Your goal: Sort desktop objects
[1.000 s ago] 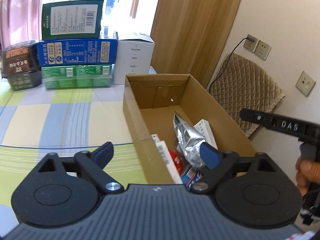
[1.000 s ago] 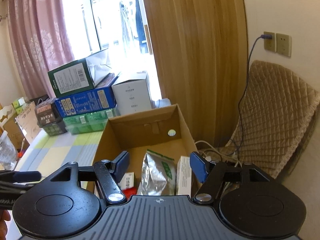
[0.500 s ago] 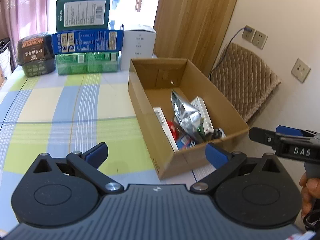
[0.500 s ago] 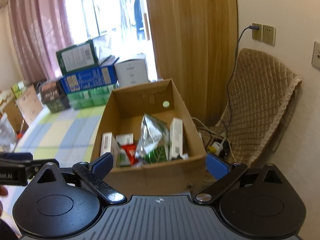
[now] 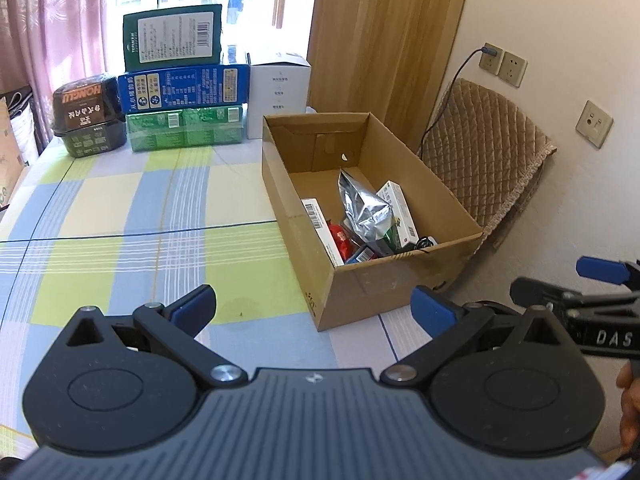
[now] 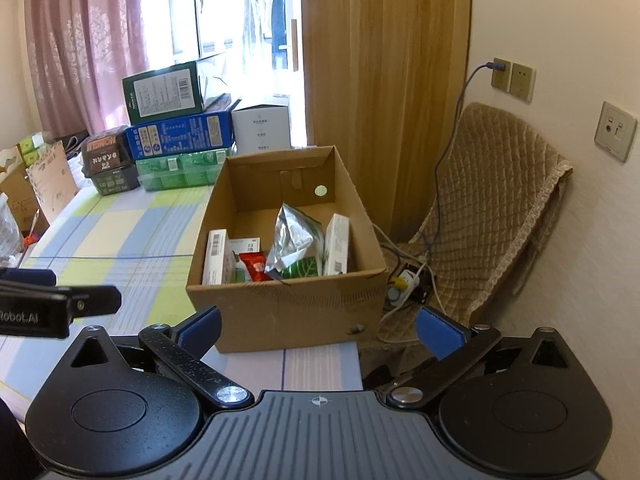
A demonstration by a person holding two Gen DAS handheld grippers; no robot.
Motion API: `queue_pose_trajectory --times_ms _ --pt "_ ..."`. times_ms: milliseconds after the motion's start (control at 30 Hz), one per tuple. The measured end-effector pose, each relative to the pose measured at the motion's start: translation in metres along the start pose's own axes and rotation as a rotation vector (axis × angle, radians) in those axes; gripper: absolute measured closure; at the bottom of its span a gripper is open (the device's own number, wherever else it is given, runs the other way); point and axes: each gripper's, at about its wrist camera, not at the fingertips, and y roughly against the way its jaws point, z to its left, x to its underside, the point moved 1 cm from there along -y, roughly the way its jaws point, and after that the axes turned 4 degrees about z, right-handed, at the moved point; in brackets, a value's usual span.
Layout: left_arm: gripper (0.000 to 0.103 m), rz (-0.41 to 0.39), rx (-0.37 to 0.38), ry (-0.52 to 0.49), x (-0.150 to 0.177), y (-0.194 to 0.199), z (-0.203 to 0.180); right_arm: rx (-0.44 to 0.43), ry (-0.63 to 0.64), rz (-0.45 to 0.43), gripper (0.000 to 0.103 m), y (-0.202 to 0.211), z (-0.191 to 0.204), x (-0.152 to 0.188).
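Note:
An open cardboard box (image 5: 400, 276) (image 6: 280, 308) stands at the table's right edge. Inside it lie a crumpled silver bag (image 5: 362, 208) (image 6: 292, 236), a white carton (image 5: 400, 212) (image 6: 336, 248), a red packet (image 5: 340, 236) (image 6: 254, 266) and a white barcoded carton (image 5: 320, 224) (image 6: 214, 256). My left gripper (image 5: 312, 306) is open and empty, set back from the box's near left corner. My right gripper (image 6: 320, 326) hovers before the box's front wall, its jaws opening with nothing between them.
On the checked tablecloth (image 5: 120, 208), stacked at the far end, are a dark green box (image 5: 172, 38), a blue box (image 5: 184, 88), green packs (image 5: 184, 130), a white box (image 5: 278, 96) and a dark container (image 5: 86, 114). A quilted chair (image 6: 492, 208) and a power strip (image 6: 404, 280) sit right of the table.
Both grippers have drawn back from above the box, which now looks smaller and farther off. The right jaws have spread wider, and the left jaws slightly.

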Motion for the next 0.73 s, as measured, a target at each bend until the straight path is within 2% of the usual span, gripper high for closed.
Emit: queue_pose_trajectory --times_ms 500,733 --pt "0.001 -0.017 0.001 -0.014 0.003 0.006 -0.004 -0.003 0.003 -0.004 0.002 0.010 0.007 0.005" --pt "0.001 -0.019 -0.020 -0.043 0.009 0.006 -0.005 -0.002 0.014 0.001 0.002 0.008 0.013 0.006"
